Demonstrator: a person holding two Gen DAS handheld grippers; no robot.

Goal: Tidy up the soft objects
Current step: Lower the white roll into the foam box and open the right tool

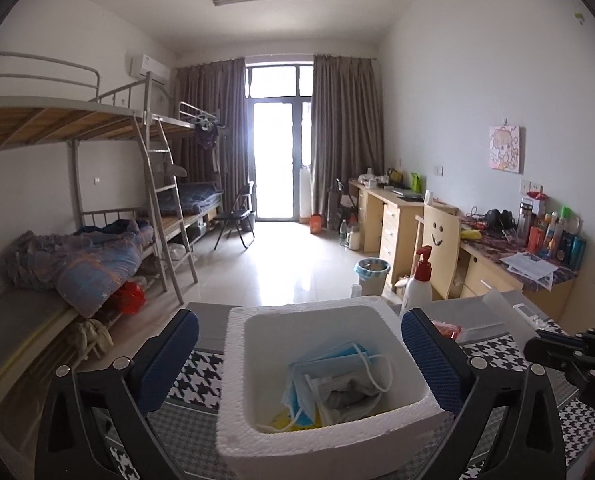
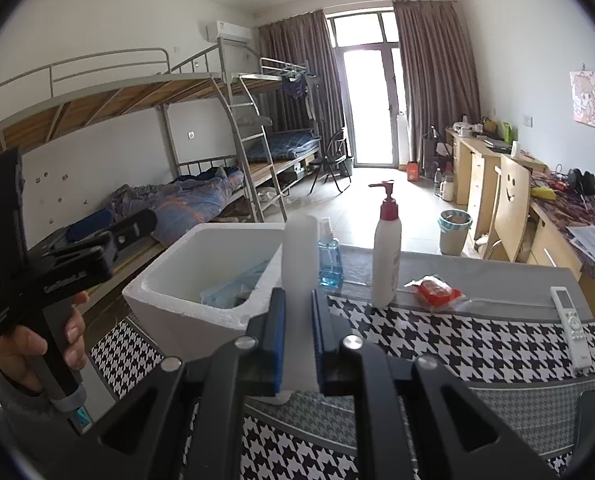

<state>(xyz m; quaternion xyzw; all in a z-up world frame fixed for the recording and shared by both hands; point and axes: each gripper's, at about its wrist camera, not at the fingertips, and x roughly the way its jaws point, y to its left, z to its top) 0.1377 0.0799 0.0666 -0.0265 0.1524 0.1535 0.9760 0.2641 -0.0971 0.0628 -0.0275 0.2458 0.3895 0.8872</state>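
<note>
A white foam box [image 1: 233,360] stands on the houndstooth tablecloth. Inside it lie blue face masks [image 1: 329,364] with white ear loops, on top of some grey and yellow items. My left gripper [image 1: 299,320] is open wide, its blue pads to either side of the box, and nothing is between them but the box's top. In the right wrist view a hand holds the left gripper [image 2: 113,224] beside the foam box [image 2: 185,308]. My right gripper [image 2: 298,296] is shut on a tall, white, translucent soft item [image 2: 299,248], held upright just right of the box.
A white pump bottle [image 2: 385,256], a small blue spray bottle [image 2: 329,260], a red packet [image 2: 435,292] and a white remote [image 2: 573,324] lie on the table [image 2: 477,344] to the right of the box. Bunk beds stand to the left, with desks along the right wall.
</note>
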